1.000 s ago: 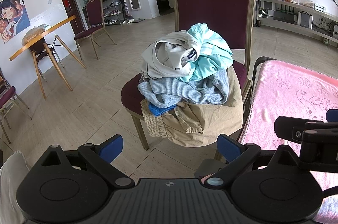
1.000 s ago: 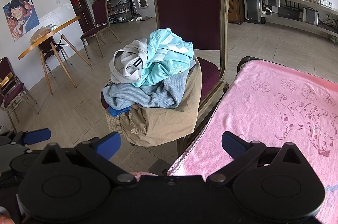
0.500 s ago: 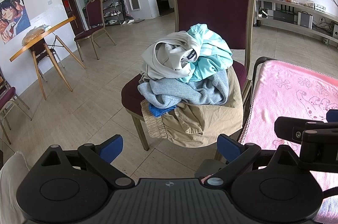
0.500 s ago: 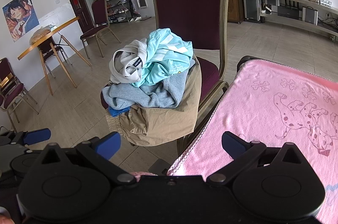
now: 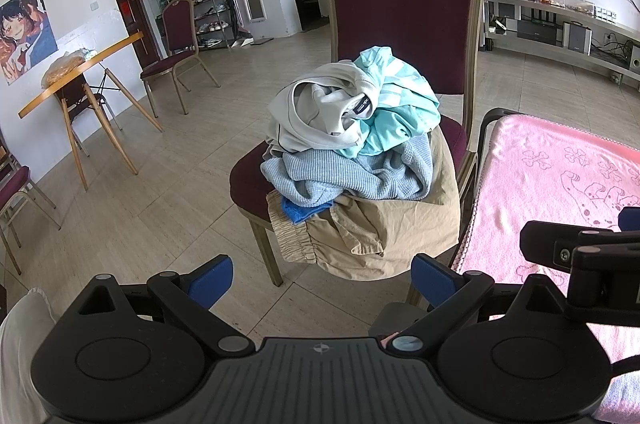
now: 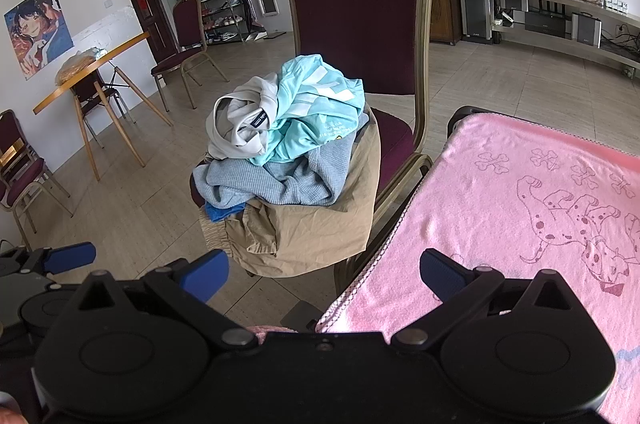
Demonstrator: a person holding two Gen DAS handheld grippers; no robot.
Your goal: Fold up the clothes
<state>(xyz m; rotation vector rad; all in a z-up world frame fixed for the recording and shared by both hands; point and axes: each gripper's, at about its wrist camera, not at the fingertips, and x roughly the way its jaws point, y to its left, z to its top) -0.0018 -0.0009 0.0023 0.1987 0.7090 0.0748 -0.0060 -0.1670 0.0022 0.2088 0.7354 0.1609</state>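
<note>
A pile of clothes [image 5: 356,160] lies on a maroon chair [image 5: 404,4]: a grey top [image 5: 316,112], a turquoise shirt [image 5: 400,104], a light blue knit [image 5: 360,180] and tan trousers [image 5: 380,232] hanging over the seat's front. The pile [image 6: 288,160] also shows in the right wrist view. My left gripper [image 5: 322,276] is open and empty, short of the pile. My right gripper [image 6: 324,274] is open and empty, over the edge of a pink blanket [image 6: 520,204].
The pink blanket with a dog print [image 5: 560,176] covers a surface right of the chair. A wooden table [image 5: 80,72] and more maroon chairs [image 5: 176,44] stand at the left. A low TV shelf [image 5: 560,24] runs along the right wall. The floor [image 5: 140,204] is tiled.
</note>
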